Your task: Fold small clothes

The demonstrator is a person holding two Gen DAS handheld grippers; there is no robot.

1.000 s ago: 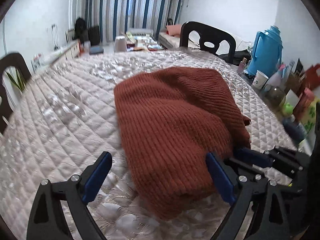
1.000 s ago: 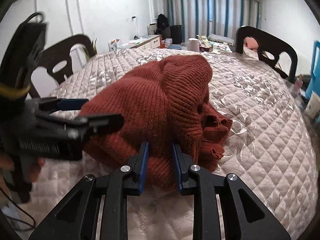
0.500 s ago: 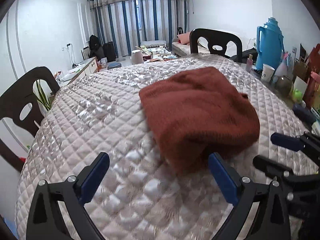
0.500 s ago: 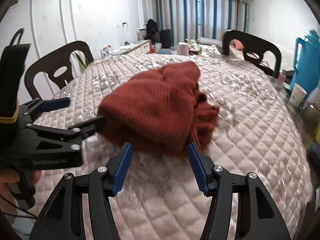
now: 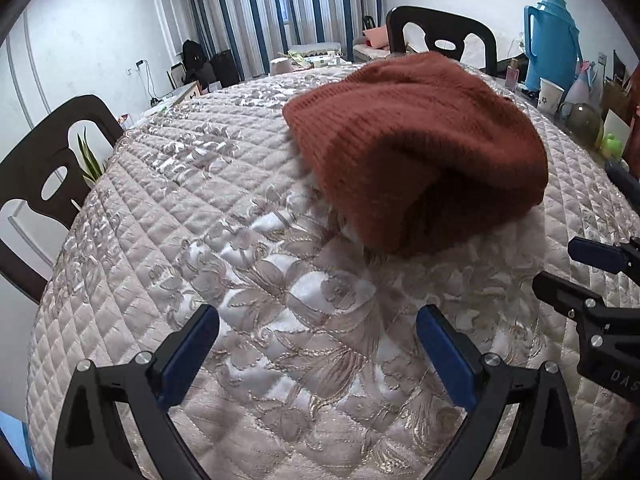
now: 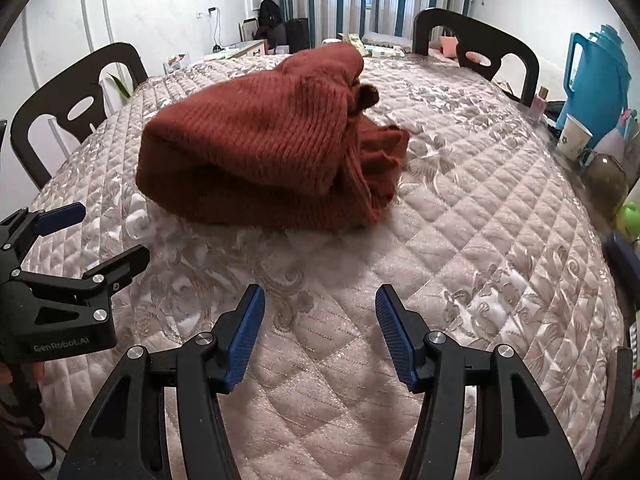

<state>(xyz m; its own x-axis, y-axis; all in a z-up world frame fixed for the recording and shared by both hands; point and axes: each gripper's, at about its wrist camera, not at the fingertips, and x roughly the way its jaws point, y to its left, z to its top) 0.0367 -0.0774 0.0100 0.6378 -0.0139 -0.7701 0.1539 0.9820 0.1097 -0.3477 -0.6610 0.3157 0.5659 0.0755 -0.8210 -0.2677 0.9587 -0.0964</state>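
Rust-red knit, the small sweater [image 5: 416, 140], is lying folded in a soft bundle on the quilted tablecloth [image 5: 248, 264], and I am seeing it smaller than a second ago, when both tools were right up against it. Going left to right: my left gripper [image 5: 318, 346] is hanging with its blue fingers spread wide and holding nothing, the sweater sitting at about 1 o'clock from it, apart from the tips. My right gripper [image 6: 320, 334] was clamped on the knit a second ago; now its fingers are released and spread, with the sweater [image 6: 260, 136] lying at about 11 o'clock, well clear. Around the table I am seeing dark chairs [image 6: 76, 96] at 10 o'clock, striped curtains [image 5: 288, 8] at 12, and a blue thermos jug [image 6: 596, 76] with a paper cup [image 6: 574, 138] at 2 o'clock.
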